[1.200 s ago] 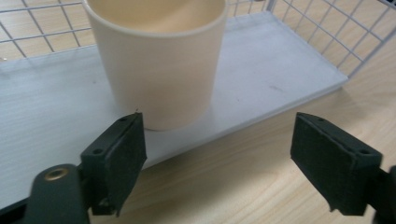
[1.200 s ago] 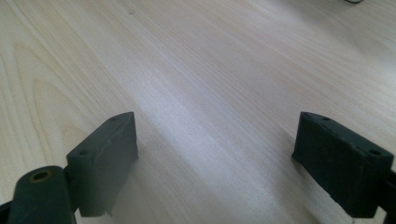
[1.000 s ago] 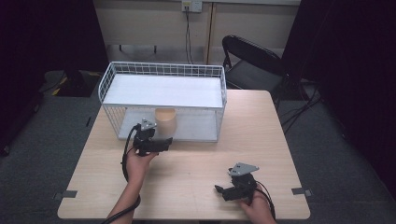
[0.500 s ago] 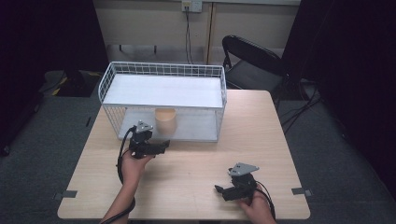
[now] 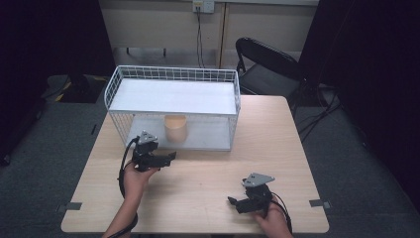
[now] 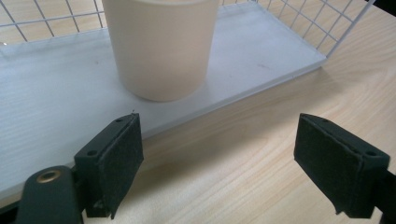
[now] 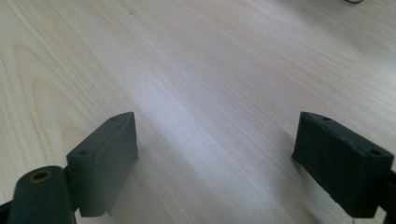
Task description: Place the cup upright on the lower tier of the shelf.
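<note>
bare desk lies open between the left gripper and the right gripper, which sit well apart. the white wire rack closes off the desk's far half: its lower shelf is open at the front, where a cream cup stands upright just beyond the spread fingers, wire mesh behind it.

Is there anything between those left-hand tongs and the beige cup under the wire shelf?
Nothing visible. The left tongs are open and face the cup, which stands on the white board under the wire shelf. That side looks open; only bare table lies between.
</note>
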### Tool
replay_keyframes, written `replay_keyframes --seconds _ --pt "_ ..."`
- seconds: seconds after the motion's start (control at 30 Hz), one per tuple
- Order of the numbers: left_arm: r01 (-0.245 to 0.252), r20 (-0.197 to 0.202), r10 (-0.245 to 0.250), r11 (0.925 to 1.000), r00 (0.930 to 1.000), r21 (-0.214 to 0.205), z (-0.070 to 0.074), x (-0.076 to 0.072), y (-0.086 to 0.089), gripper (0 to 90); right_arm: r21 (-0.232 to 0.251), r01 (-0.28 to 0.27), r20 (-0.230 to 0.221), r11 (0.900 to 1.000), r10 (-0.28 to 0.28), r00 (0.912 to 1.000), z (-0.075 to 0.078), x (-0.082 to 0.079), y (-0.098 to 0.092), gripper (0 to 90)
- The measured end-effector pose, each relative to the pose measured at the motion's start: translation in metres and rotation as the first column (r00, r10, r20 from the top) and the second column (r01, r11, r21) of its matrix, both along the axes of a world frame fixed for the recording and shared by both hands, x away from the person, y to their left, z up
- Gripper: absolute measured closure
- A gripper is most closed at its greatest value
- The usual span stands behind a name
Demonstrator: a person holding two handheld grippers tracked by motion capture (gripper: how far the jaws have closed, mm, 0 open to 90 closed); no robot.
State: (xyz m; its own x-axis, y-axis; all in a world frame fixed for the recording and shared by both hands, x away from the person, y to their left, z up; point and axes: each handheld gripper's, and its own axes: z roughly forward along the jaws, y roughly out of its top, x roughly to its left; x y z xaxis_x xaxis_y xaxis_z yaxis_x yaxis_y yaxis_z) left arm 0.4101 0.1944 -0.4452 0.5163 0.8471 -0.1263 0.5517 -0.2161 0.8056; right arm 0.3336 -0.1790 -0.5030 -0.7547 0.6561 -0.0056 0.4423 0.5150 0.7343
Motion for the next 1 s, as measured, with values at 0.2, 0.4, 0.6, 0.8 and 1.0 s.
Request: replay_keyframes --seconds 0.2,0.4,0.6,0.8,1.0 --pt "0.005 -0.003 -0.005 1.0 1.0 0.007 -0.002 -0.004 0.004 15.4 0.0 0.0 0.0 1.0 0.0 1.0 0.0 0.0 0.0 12.9" --pt "0.017 -0.001 -0.017 0.9999 0.9999 0.001 -0.004 -0.009 0.009 15.4 0.0 0.0 0.0 1.0 0.0 1.0 0.0 0.0 0.0 12.9" --pt "0.021 0.018 -0.022 0.9998 0.9996 0.001 -0.004 -0.014 0.014 15.4 0.0 0.0 0.0 1.0 0.0 1.0 0.0 0.0 0.0 12.9" --pt "0.023 0.003 -0.023 0.9996 0.9997 0.018 -0.006 -0.017 0.024 15.6 0.0 0.0 0.0 1.0 0.0 1.0 0.0 0.0 0.0 12.9" --pt "0.029 0.007 -0.029 0.9994 0.9995 0.019 -0.006 -0.021 0.029 15.8 0.0 0.0 0.0 1.0 0.0 1.0 0.0 0.0 0.0 12.9"
